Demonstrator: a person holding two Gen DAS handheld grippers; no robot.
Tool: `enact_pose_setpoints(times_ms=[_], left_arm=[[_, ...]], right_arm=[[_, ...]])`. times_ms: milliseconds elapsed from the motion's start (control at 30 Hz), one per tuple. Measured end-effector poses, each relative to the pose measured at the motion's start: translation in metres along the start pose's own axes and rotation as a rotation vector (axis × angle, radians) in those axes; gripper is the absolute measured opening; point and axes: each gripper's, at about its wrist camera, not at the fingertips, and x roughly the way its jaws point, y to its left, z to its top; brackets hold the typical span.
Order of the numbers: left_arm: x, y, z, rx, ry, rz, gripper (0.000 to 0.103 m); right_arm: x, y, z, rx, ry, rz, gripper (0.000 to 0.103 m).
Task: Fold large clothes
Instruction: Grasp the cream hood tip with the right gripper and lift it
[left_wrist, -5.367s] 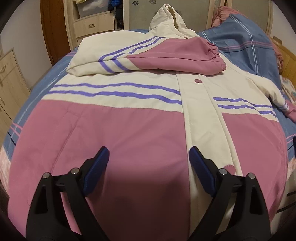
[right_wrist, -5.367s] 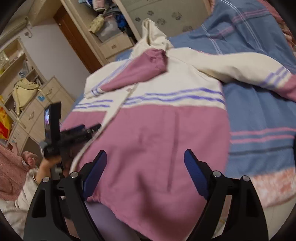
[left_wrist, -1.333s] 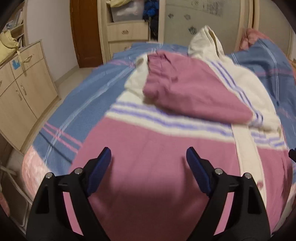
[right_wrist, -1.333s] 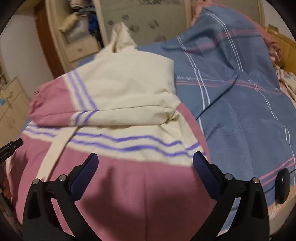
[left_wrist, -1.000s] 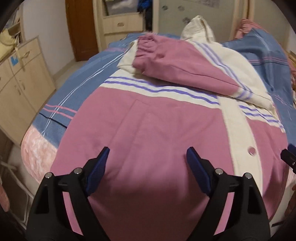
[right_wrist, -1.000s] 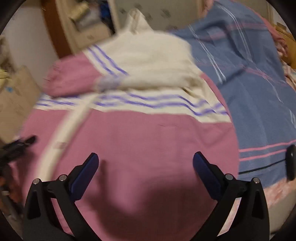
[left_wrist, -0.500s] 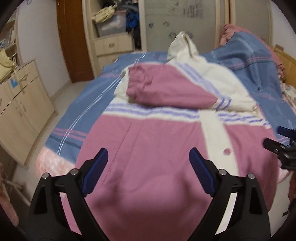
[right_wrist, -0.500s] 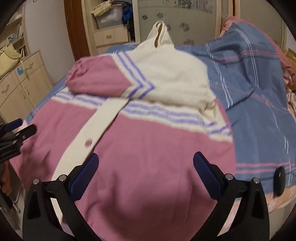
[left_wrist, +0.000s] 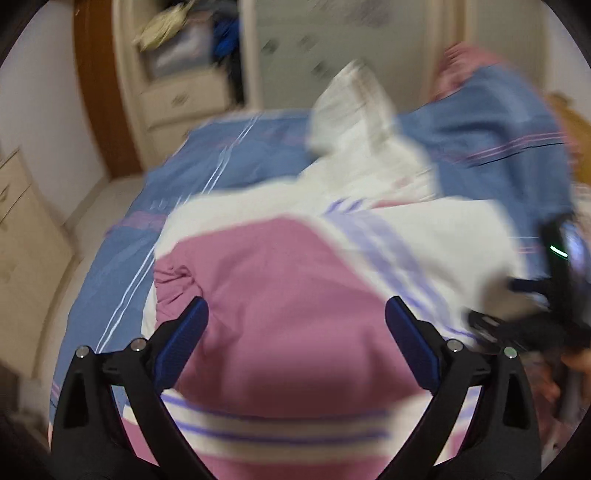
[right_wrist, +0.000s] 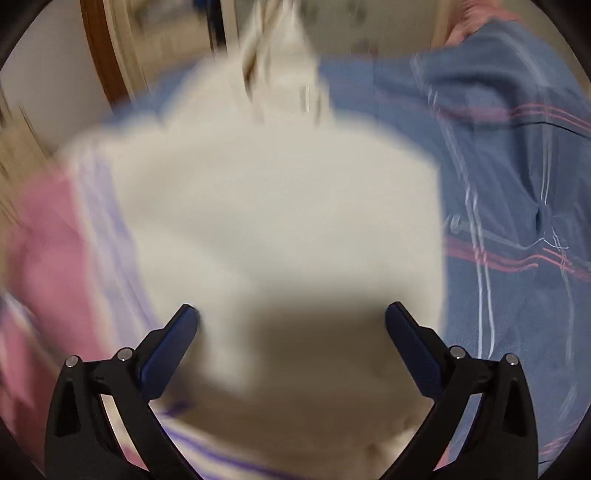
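left gripper (left_wrist: 295, 325) spread wide, empty, above pink sleeve (left_wrist: 280, 295) folded across jacket (left_wrist: 424, 236) on bed (left_wrist: 221, 155) | right gripper (right_wrist: 291, 332) wide, empty, over cream panel | risk: snagging, undoing the sleeve folds

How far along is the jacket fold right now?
Done: both sleeves lie folded across the jacket, pink sleeve uppermost. In hand: nothing; left gripper and right gripper are open above it. Left: folding the body, hem and hood.
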Motion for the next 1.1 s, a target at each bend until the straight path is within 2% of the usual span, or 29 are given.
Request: enact_pose_setpoints(times_ms=[67,133,200,300,433,500,600,633,667,700,733,767,833,900,933,1000,1067,1100], left_arm=[[0.05,0.011,-0.002,-0.04,0.102,0.011,0.099],[0.075,0.012,-0.012,-0.034,0.099,0.01,0.101],[0.079,-0.001,-0.021,0.001,0.068,0.067,0.101],[0.077,-0.001,-0.023,-0.026,0.055,0.055,0.101],[0.073,0.005,-0.033,-0.049,0.024,0.018,0.101],[0.071,0.008,-0.037,-0.057,0.016,0.01,0.101],[0.071,0.011,-0.038,-0.068,0.006,-0.008,0.101],[0.07,0.012,-0.039,-0.073,0.004,-0.017,0.101],[0.07,0.012,-0.039,-0.077,0.001,-0.023,0.101],[0.072,0.015,-0.038,-0.079,-0.001,-0.027,0.101],[0.072,0.015,-0.039,-0.08,-0.002,-0.03,0.101],[0.071,0.014,-0.037,-0.082,-0.003,-0.033,0.101],[0.071,0.015,-0.038,-0.086,-0.005,-0.038,0.101],[0.07,0.016,-0.038,-0.09,-0.009,-0.043,0.101],[0.07,0.017,-0.037,-0.094,-0.014,-0.049,0.1],[0.068,0.027,-0.036,-0.127,-0.048,-0.095,0.099],[0.053,0.041,-0.041,-0.19,-0.109,-0.177,0.098],[0.04,0.051,-0.047,-0.243,-0.127,-0.216,0.096]], right_arm=[[-0.014,-0.005,0.005,0.008,-0.023,0.045,0.102],[-0.051,-0.011,0.027,0.014,-0.142,0.13,0.102],[-0.08,-0.011,0.061,0.011,-0.265,0.105,0.102],[-0.083,-0.001,0.126,0.016,-0.338,0.061,0.102],[-0.033,0.016,0.24,0.09,-0.287,0.025,0.102],[-0.002,0.019,0.279,0.129,-0.24,0.015,0.102],[0.051,0.027,0.31,0.164,-0.165,-0.077,0.102],[0.063,0.028,0.312,0.169,-0.144,-0.082,0.096],[0.068,0.029,0.309,0.168,-0.144,-0.072,0.052],[0.069,0.03,0.305,0.172,-0.146,-0.052,0.029],[0.063,0.029,0.298,0.19,-0.156,-0.011,0.012],[0.048,0.031,0.289,0.182,-0.207,0.019,0.009],[0.005,0.042,0.263,0.089,-0.337,0.02,0.008],[-0.045,0.054,0.216,-0.021,-0.465,0.116,0.008],[-0.07,0.062,0.182,-0.097,-0.521,0.166,0.008],[-0.1,0.079,0.116,-0.264,-0.587,0.19,0.008],[-0.114,0.097,0.045,-0.442,-0.6,0.17,0.011],[-0.114,0.109,0.001,-0.563,-0.579,0.116,0.013]])
